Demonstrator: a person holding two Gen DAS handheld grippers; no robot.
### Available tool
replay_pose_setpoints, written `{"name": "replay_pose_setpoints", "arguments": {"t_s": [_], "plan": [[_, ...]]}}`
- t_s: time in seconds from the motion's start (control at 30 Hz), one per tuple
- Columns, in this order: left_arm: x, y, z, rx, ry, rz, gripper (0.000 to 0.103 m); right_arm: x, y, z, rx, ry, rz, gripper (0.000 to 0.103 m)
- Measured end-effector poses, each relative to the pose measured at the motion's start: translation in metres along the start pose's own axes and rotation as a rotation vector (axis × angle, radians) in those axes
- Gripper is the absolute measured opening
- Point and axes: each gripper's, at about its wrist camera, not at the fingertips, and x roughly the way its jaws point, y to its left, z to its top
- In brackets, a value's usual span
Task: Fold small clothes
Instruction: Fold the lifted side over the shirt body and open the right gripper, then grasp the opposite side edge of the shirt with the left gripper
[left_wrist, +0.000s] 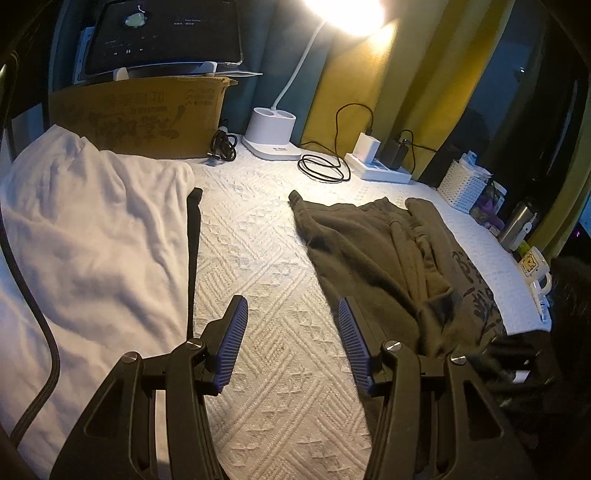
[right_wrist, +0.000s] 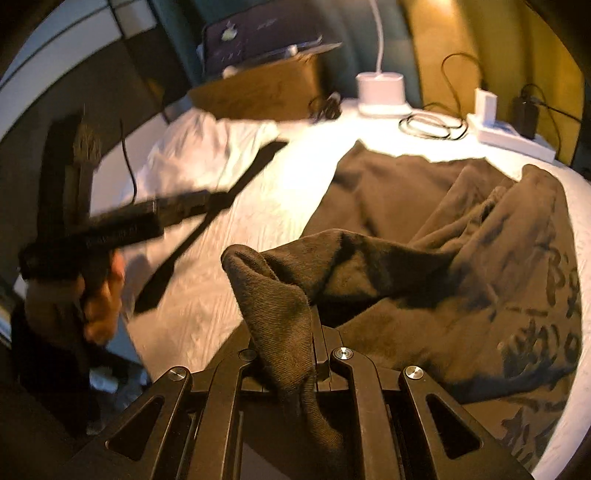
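Fabric of the brown garment (right_wrist: 424, 229) is clamped between the jaws of the right gripper (right_wrist: 291, 354), which are pressed together on a bunched corner lifted above the rest of the cloth. The remainder of the garment is spread over the right half of the white quilted bench cover (left_wrist: 258, 251), its printed side reaching close to the cover's right edge.

The jaws of the left gripper (left_wrist: 293, 332) are held apart with nothing between them, above a bare strip of cover. This open lane is bounded on one side by a white garment (left_wrist: 92, 229) with a dark strip (left_wrist: 192, 236) along its edge, and on the other by the brown garment's near edge.

Along the back edge are set a cardboard box (left_wrist: 147, 118), a lamp base (left_wrist: 271, 133), a coiled black cable (left_wrist: 325, 168) and a power strip (left_wrist: 380, 166). A white basket (left_wrist: 463, 184), a steel bottle (left_wrist: 519, 223) and a mug (left_wrist: 535, 269) are lined along the right edge.

In the right wrist view, the person's hand (right_wrist: 103, 295) is blurred at the left.
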Motion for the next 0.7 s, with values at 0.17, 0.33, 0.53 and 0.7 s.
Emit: {"name": "replay_pose_setpoints", "arguments": {"t_s": [0.17,0.33,0.53,0.7], "plan": [[0.001,-0.007,-0.001,0.019,0.013,0.002,0.051,0.005,0.006,-0.009,-0.037,0.038,-0.029,0.012],[0.002,-0.019,0.000,0.048,0.021,0.000,0.051,0.001,0.013,-0.015,-0.070,0.044,-0.019,0.029],[0.000,-0.033,0.007,0.088,0.020,0.017,0.051,-0.015,0.026,-0.022,-0.123,0.022,0.032,0.071],[0.001,-0.049,0.017,0.127,0.018,0.033,0.051,-0.039,0.005,-0.024,-0.086,-0.021,0.017,0.071]]}}
